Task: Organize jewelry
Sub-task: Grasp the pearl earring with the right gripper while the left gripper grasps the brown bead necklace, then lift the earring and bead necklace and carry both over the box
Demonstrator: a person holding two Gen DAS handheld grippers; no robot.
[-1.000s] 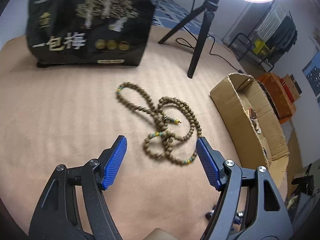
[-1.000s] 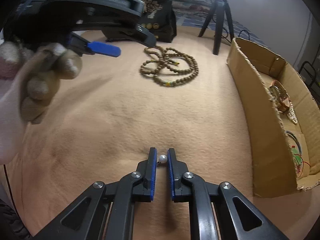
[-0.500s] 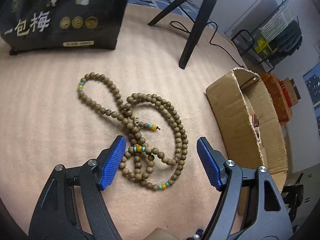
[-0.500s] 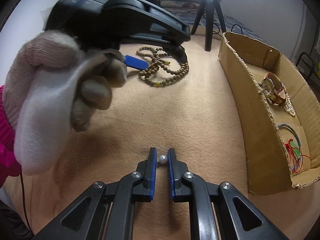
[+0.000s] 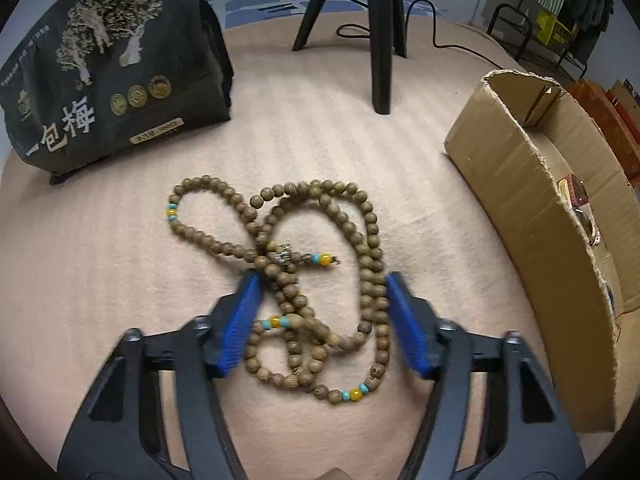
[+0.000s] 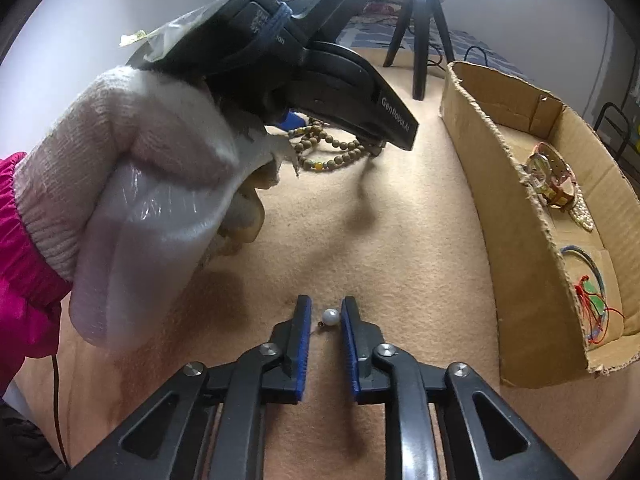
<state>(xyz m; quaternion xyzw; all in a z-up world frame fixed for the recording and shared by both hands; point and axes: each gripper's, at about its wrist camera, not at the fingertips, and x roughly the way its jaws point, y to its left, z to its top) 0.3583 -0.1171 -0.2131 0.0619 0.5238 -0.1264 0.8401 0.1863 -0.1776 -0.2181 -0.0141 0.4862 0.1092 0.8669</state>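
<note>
A long string of brown wooden beads (image 5: 316, 272) with yellow and turquoise accents lies tangled on the beige cloth. My left gripper (image 5: 320, 284) is open, its blue pads (image 5: 240, 320) on either side of the tangle's near part. In the right wrist view the beads (image 6: 332, 148) show under the left gripper's body (image 6: 320, 76), held by a gloved hand. My right gripper (image 6: 325, 316) is nearly shut around a small white pearl (image 6: 331, 316) with a tiny hook, low over the cloth. An open cardboard box (image 6: 520, 208) at the right holds a watch (image 6: 552, 176), a pearl piece and string bracelets.
A black printed bag (image 5: 108, 80) stands at the back left. A black tripod (image 5: 376, 36) with a cable stands behind the beads. The cardboard box (image 5: 532, 216) walls off the right side. Shelves and clutter lie beyond it.
My left gripper has moved forward and down over the beads, so its pads now straddle the tangle. My right gripper has stayed put, with the pearl between its pads.
</note>
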